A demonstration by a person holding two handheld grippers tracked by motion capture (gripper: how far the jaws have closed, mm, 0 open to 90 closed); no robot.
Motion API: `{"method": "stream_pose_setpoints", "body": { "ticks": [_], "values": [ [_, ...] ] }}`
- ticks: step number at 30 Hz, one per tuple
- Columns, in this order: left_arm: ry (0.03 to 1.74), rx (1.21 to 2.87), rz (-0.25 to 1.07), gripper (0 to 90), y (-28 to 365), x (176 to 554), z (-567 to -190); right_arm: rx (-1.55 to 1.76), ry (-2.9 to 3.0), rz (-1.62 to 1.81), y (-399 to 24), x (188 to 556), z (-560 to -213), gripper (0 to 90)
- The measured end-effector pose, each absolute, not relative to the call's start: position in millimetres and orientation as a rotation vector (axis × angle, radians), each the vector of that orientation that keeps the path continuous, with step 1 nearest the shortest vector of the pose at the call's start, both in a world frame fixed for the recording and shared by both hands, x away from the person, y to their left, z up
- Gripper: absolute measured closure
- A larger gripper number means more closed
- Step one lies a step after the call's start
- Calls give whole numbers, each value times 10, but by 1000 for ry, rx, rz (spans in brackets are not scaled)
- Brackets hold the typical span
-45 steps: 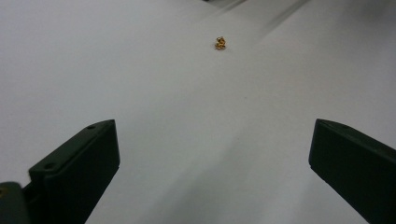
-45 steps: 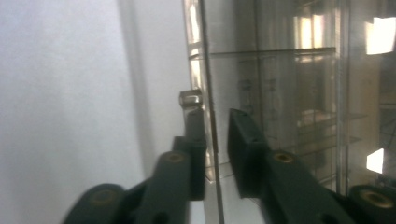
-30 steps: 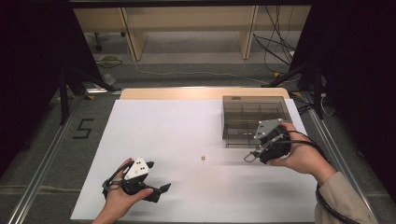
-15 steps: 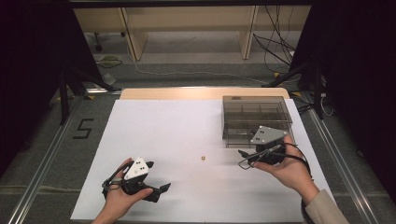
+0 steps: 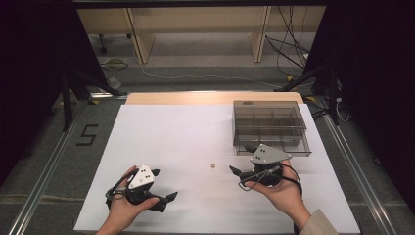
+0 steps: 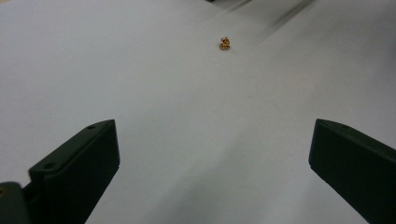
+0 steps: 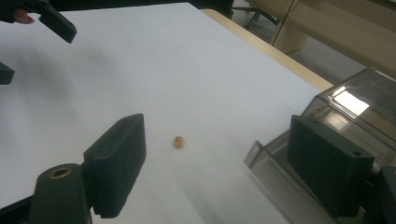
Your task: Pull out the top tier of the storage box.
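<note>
Looking at the white table sheet, there's exactly one small golden-orange bead-like piece, lying loose on the bare surface roughly mid-table, just off the near-left corner of the single smoky clear plastic compartment box. The right gripper sits just to the bead's right, jaws spread wide and holding nothing, tips aimed at it; in the right gripper view the bead lies between the two jaws, closer to the left one and a bit ahead. The left gripper is well apart from it, down at the near-left, jaws also wide apart and empty, with the bead far ahead. So the right one is clearly nearer. The bead looks roundish, no long axis I can make out. Two grippers, one bead, one box.
</note>
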State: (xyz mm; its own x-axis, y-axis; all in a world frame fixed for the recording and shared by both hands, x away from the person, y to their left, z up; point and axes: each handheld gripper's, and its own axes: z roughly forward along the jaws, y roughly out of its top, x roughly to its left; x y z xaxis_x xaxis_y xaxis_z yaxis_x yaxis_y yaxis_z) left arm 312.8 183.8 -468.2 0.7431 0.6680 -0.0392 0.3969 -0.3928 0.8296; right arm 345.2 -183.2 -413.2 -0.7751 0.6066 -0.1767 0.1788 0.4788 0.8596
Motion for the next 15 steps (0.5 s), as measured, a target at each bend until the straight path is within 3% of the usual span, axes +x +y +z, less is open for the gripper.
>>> {"method": "stream_pose_setpoints", "body": {
  "ticks": [15],
  "values": [
    [803, 2029, 379, 17, 1850, 3112, -4678, 692, 2260, 1292, -1821, 3395, -4250, 206]
  ]
}}
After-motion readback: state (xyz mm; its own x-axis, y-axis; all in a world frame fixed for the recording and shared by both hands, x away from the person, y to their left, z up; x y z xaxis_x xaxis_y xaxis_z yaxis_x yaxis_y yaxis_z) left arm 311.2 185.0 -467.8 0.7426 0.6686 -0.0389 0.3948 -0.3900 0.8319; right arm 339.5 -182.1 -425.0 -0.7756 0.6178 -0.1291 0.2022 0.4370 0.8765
